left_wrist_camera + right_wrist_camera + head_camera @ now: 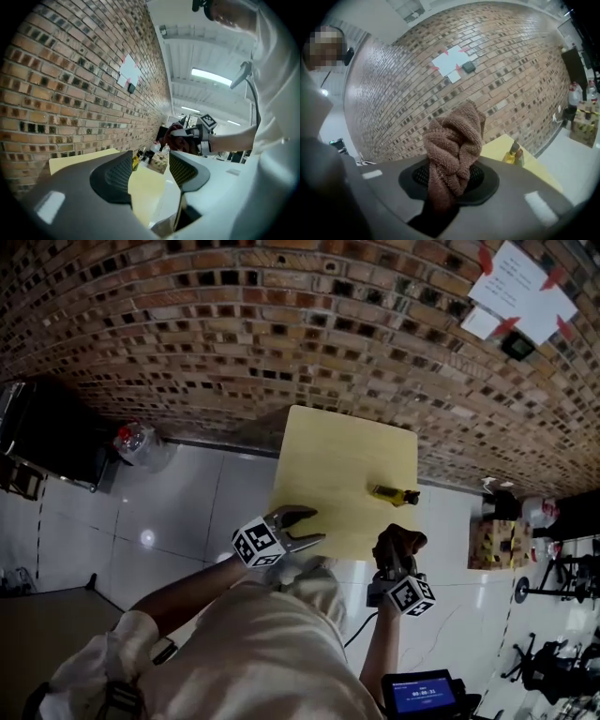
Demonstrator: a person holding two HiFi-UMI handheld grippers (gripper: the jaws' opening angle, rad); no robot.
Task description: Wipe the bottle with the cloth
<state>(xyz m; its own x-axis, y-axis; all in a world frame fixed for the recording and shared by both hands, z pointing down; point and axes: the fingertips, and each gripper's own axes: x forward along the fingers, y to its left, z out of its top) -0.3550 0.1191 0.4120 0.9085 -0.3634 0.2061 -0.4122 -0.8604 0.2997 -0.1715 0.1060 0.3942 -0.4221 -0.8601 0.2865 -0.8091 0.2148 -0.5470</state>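
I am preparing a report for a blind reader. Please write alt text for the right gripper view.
The right gripper is shut on a bunched brown cloth that sticks up between its fingers. Behind is a brick wall with taped papers; at the right, a yellow bottle is on a yellow table.

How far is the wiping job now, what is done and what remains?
Done: the right gripper grips the brown cloth. In hand: the left gripper is open and empty; both are short of the bottle on the table. Left: all the wiping.
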